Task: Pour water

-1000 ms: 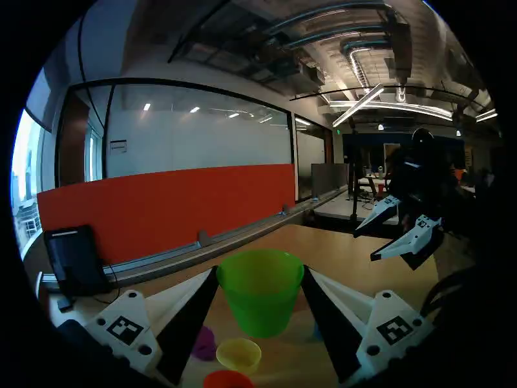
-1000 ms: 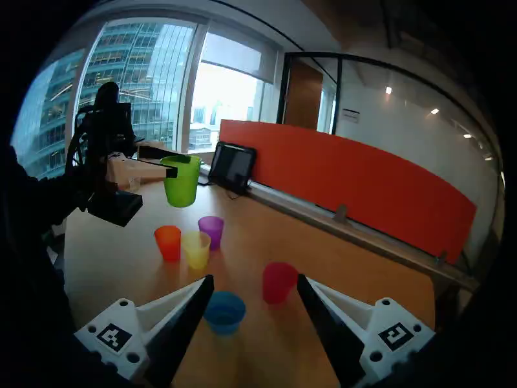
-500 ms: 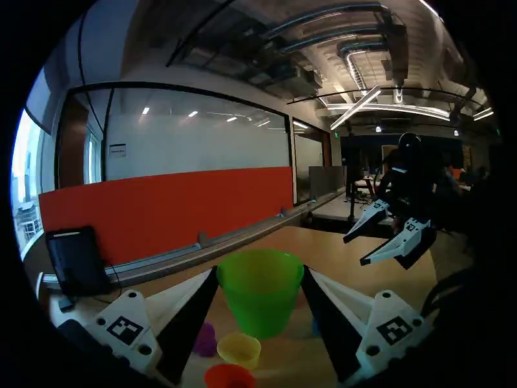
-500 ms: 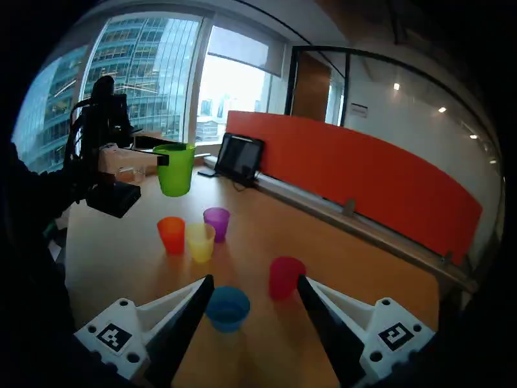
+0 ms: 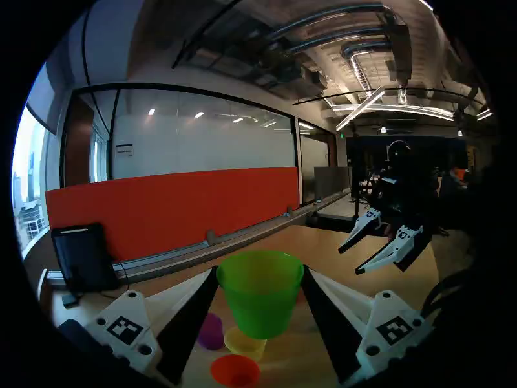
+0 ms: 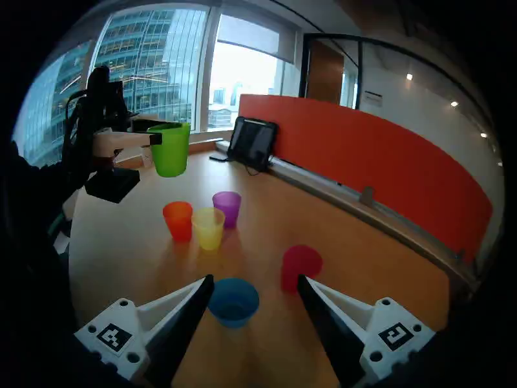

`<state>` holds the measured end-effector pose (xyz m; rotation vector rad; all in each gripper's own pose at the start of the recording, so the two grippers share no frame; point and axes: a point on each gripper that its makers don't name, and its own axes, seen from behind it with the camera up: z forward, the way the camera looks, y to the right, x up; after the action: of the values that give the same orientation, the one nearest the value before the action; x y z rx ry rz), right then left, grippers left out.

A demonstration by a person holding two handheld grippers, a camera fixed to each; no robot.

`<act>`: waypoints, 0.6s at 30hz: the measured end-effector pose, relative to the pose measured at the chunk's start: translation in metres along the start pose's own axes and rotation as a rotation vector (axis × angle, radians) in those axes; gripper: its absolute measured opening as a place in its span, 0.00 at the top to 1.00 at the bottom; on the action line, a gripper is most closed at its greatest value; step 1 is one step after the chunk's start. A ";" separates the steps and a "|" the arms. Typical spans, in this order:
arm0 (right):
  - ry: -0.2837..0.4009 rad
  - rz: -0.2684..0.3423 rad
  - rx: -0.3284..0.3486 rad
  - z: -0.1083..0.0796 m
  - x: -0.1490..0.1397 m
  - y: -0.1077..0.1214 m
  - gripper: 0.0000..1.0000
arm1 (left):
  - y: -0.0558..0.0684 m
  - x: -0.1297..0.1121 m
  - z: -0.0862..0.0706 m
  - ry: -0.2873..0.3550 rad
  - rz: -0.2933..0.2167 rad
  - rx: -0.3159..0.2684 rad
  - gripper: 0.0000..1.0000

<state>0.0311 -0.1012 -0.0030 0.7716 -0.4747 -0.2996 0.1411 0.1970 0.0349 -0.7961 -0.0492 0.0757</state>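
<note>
My left claw (image 5: 258, 273) clamped on the green cup (image 5: 260, 301), a finger on each side; cup upright, held up off the surface (image 6: 123, 258). In the right gripper view, left to right: that cup at far left, then orange cup (image 6: 178, 220), yellow cup (image 6: 208, 227) and purple cup (image 6: 227, 208) bunched close on the surface, blue cup (image 6: 232, 302) nearer me, red cup (image 6: 300, 266) right of it. My right claw (image 6: 253, 279) spread wide, gripping nothing, blue and red cups just past its tips

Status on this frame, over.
Left hand-held gripper shut on green cup, upright above table. Right hand-held gripper open, empty. Small cups below, nothing in the way.
</note>
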 end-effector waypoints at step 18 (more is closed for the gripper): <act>-0.162 0.021 0.123 0.039 -0.057 -0.032 0.00 | -0.007 0.001 -0.010 0.001 0.007 0.017 0.10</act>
<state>-0.0403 -0.1224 -0.0190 0.8651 -0.6580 -0.3163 0.1436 0.1854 0.0329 -0.7794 -0.0454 0.0820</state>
